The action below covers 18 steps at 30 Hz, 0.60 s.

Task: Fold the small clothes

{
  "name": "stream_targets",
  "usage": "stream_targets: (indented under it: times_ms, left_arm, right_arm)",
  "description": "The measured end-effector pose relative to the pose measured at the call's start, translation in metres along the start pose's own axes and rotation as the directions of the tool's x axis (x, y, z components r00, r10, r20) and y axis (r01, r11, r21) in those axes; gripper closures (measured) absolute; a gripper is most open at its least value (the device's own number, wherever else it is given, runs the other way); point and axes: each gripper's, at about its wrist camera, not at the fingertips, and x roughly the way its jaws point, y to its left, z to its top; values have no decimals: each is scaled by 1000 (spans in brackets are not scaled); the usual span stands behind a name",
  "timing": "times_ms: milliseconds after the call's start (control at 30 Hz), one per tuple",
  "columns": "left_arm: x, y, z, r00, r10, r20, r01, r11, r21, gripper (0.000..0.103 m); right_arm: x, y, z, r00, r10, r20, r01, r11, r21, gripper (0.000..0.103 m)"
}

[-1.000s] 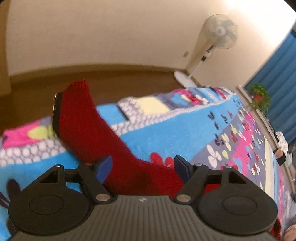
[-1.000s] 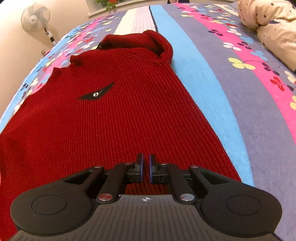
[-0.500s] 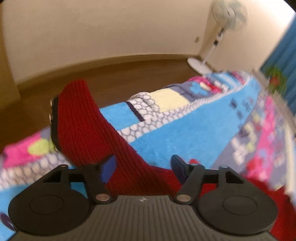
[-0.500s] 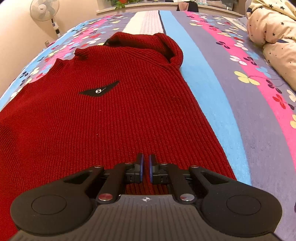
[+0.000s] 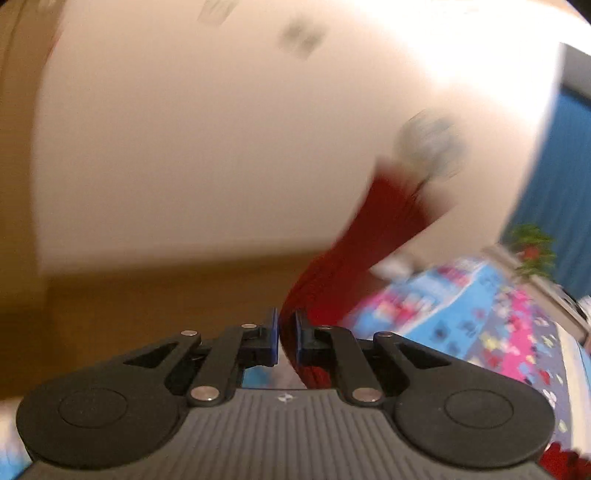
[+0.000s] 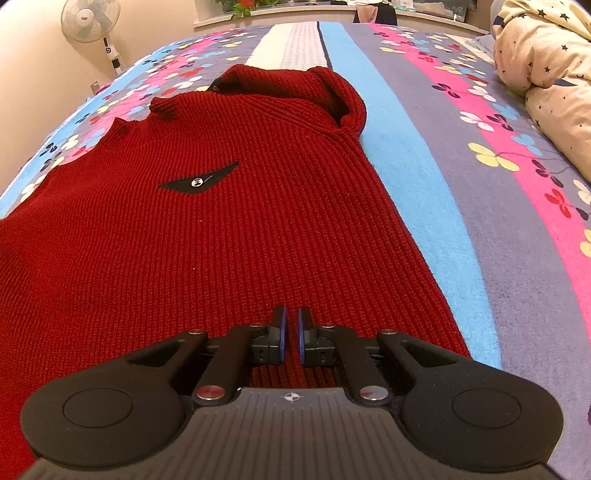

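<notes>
Since a second ago the left gripper [image 5: 285, 334] has clamped and lifted a sleeve of the red sweater [image 6: 221, 221], which lies mostly unfolded on the bed [image 6: 498, 229], right gripper [image 6: 291, 338] pinching its hem.

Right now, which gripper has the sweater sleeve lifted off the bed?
The left gripper: shut on the raised red sleeve. The right gripper sits low over the flat sweater body.

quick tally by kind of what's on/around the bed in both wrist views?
Red sweater: 1
Patterned bedspread: 1
Star-print duvet: 1
Standing fan: 1
Potted plant: 1
Grippers: 2, left and right, both pinching the sweater
Total: 7
</notes>
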Motion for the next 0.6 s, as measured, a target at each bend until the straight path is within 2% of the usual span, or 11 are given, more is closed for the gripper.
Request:
stream_targets:
  times_ms: [67,100,133,167,233,300,367,433,500,567,600]
  left_arm:
    - [16,17,-4,987,121,-102,-128,990,-66,93]
    - [22,23,-6,975,162,-153,-175,982,-77,93]
    - [23,28,-8,970,167,-175,-186,978,-98,92]
    - [19,28,-9,974,159,-163,-177,979,-105,92]
    - [6,10,-8,987,130,-94,-133,991,-28,84]
    - [-8,-16,-13,999,43,-27,-41,996,74,74]
    - [-11,-34,-21,999,-28,-27,31,989,142,72]
    - [-2,-39,-30,997,-17,-79,29,989,147,71]
    - [16,-23,-33,981,7,-191,-1,999,32,70]
    - [39,3,-38,943,-36,-332,-15,988,-151,70]
    - [52,11,-39,924,-70,-376,-10,978,-206,70]
  right_arm:
    - [-1,0,0,1000,1,0,-1,1000,1,97]
    - [-1,-1,0,1000,1,-1,-1,1000,1,97]
    - [-1,-1,1,1000,3,-1,-3,1000,2,97]
    - [-2,-2,1,1000,4,-2,-4,1000,4,97]
    - [-1,-3,1,1000,8,-4,-8,1000,12,97]
    - [-1,-3,1,1000,7,-4,-7,1000,12,97]
    - [-1,-3,1,1000,6,-3,-6,1000,7,97]
    - [-1,-3,1,1000,7,-2,-7,1000,8,97]
    - [-1,-3,1,1000,9,-3,-9,1000,9,97]
    - [0,-3,1,1000,8,-3,-8,1000,7,97]
    - [0,-3,1,1000,8,-3,-8,1000,4,97]
